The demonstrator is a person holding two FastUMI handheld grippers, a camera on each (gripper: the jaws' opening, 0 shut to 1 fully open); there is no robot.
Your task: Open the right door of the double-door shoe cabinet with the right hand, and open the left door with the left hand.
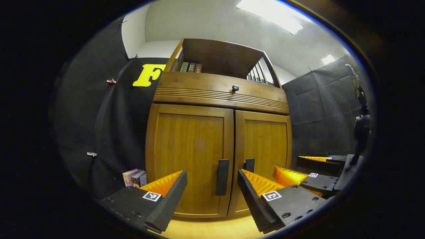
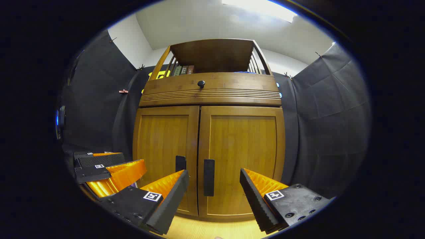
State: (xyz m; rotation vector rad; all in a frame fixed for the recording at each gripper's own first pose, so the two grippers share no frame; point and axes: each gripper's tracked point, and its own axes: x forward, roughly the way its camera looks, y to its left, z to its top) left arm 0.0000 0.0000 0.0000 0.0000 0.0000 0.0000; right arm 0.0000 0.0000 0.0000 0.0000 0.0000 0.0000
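Shoe cabinet (image 1: 219, 132) of warm brown wood, with two panelled doors, is standing on a pale wooden floor (image 1: 212, 229) just ahead of both tongs, backed by black cloth walls under a white ceiling with a bright light panel (image 1: 269, 15). Both doors are sitting closed: the left door (image 1: 191, 156) and the right door (image 2: 240, 159) are meeting at a narrow centre seam. In the left gripper view, the left gripper (image 1: 212, 192) is gaping wide and holding nothing, with the left door's dark vertical bar handle (image 1: 222, 177) showing between its fingers, apart from both. In the right gripper view, the right gripper (image 2: 214, 194) is likewise spread wide and empty, with the right door's dark bar handle (image 2: 209, 177) framed between its fingers, untouched. Above the doors, a ribbed drawer front with a small round dark knob (image 1: 235, 88) is running across, and an open shelf over it is carrying a few upright books (image 1: 190, 67). Beyond the left gripper's left finger, a small stack of boxes (image 1: 134, 177) is sitting at the cabinet's foot against the cloth.
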